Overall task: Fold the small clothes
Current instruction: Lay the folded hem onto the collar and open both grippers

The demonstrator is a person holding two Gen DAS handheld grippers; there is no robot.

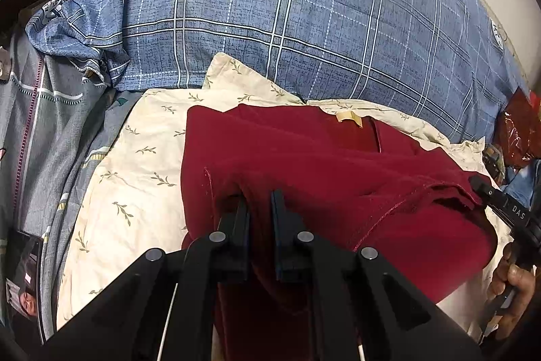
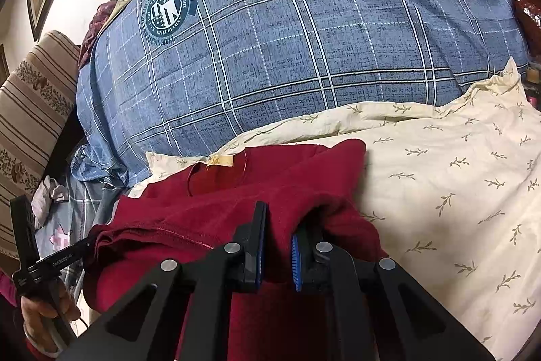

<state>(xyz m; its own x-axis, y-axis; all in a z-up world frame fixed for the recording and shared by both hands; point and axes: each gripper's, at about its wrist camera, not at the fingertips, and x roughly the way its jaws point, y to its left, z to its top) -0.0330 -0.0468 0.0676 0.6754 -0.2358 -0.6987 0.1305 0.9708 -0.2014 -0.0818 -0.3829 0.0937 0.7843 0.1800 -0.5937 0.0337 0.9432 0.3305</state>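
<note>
A dark red garment [image 1: 304,158] lies partly folded on a cream leaf-print sheet [image 1: 135,164], its tan neck label [image 1: 350,117] at the far edge. My left gripper [image 1: 260,202] is shut on a fold of the red cloth at its near left edge. In the right wrist view the same red garment [image 2: 236,192] shows its tan label [image 2: 221,160], and my right gripper [image 2: 279,219] is shut on a raised fold at its near right side. Each view catches the other gripper at the picture's side, held by a hand [image 1: 510,283].
A big blue plaid quilt [image 1: 270,22] with a round crest bulges right behind the cream sheet [image 2: 439,175]. Grey patterned bedding [image 1: 44,131] lies to the left. A striped cushion [image 2: 30,124] stands at the far left. A red plastic bag [image 1: 520,131] sits at the right.
</note>
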